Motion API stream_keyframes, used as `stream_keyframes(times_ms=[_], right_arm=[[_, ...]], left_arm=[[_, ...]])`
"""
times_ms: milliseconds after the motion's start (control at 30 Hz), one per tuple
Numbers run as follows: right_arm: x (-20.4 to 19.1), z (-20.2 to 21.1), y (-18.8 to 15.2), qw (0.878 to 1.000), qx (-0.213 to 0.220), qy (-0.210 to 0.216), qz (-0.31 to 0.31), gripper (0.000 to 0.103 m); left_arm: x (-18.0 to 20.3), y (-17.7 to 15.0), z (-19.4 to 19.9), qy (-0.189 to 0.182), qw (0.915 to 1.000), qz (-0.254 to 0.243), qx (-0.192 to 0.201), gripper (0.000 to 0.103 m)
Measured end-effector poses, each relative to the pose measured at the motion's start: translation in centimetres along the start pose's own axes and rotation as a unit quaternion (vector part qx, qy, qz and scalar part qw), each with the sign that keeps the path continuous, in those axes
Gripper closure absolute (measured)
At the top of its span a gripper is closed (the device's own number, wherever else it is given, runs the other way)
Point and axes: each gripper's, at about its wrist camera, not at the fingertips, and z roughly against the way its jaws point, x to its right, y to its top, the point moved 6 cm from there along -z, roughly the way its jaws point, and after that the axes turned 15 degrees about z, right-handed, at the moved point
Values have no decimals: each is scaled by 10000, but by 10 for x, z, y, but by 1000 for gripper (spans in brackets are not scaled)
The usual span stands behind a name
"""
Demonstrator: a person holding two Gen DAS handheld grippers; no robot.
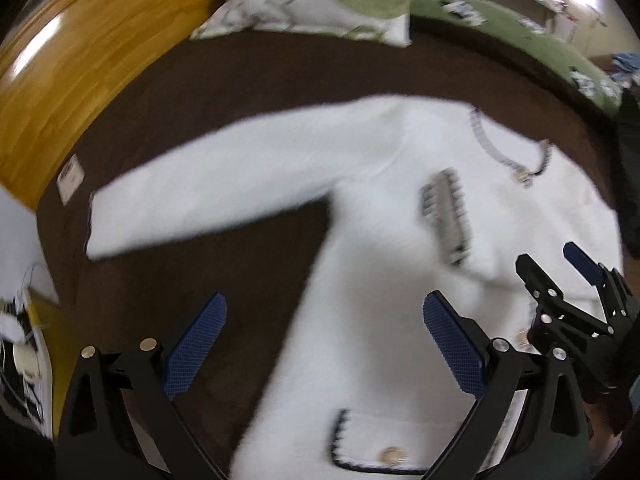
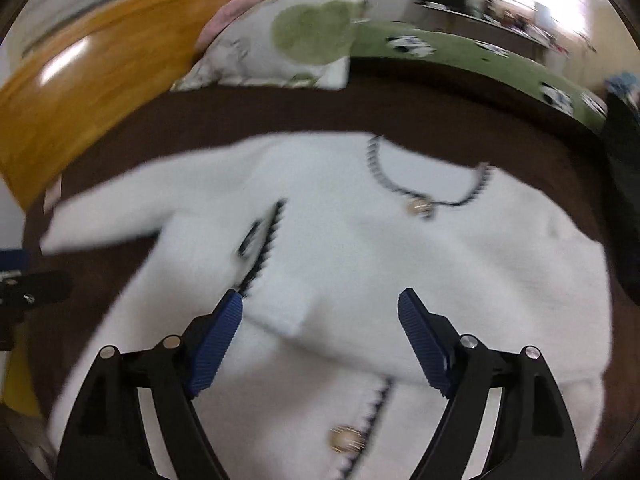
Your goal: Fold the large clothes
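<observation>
A white fuzzy cardigan (image 1: 380,208) with dark scalloped trim and gold buttons lies flat on a dark brown bedspread (image 1: 240,80). Its left sleeve (image 1: 208,184) stretches out to the left. The right sleeve (image 2: 360,320) is folded across the chest. My left gripper (image 1: 324,344) is open and empty above the cardigan's left side and hem. My right gripper (image 2: 320,336) is open and empty above the middle of the cardigan (image 2: 400,264), over the folded sleeve. The right gripper also shows in the left wrist view (image 1: 560,272), at the right edge.
A white and green pillow (image 1: 320,4) lies at the head of the bed, with a green blanket (image 1: 500,28) to its right. A wooden headboard (image 1: 80,60) stands at the left. Papers (image 1: 20,360) lie at the bed's left edge.
</observation>
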Motion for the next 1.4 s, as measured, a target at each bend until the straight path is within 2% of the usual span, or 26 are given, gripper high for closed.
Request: stream_keyframes(times_ms=[133,267,367,467,533,600,667,767,900,1233,1300,1400], right_arm=[[63,24,-1,9989,-80,-288,-358,23],[129,29,-15,9956,-221,-733,-535,23],[182,12,-38,9914,-459,-1074,-597,23],[207,-9,-59,9887,-639,-1198,-641,23],[217,-23,-70,9873,-715,-1235,-693,23],[224,-37,-82,9867,-803,-1222,-711,23],[224,-49,-89,9868,-835,-1219,-668,22],[229,-60,-93,9862,-784,-1312,-638,16],[231,-68,-94,9851,-734,-1383,-715,11],[230,-59,-87,9843,-909,-1366,-657,11],[224,-52,-81,9863,-905,-1235,-617,15],[205,-32,-63,9889,-726,-1219,-430,15]], left_arm=[[52,10,9,-349,9989,-317,81,6],[119,2,-8,-708,9955,-624,25,6],[158,-9,-37,-865,9933,-769,-55,6],[185,-21,-71,-837,9924,-895,-122,6],[189,-28,-87,-893,9933,-707,-196,6],[186,-37,-110,-824,9942,-543,-423,6],[179,-45,-124,-786,9948,-488,-438,6],[179,-49,-126,-860,9937,-653,-291,6],[175,-50,-126,-1033,9918,-666,-339,6],[177,-49,-122,-967,9924,-665,-373,6],[173,-44,-114,-1032,9922,-593,-371,6],[153,-28,-94,-994,9943,-314,-211,6]])
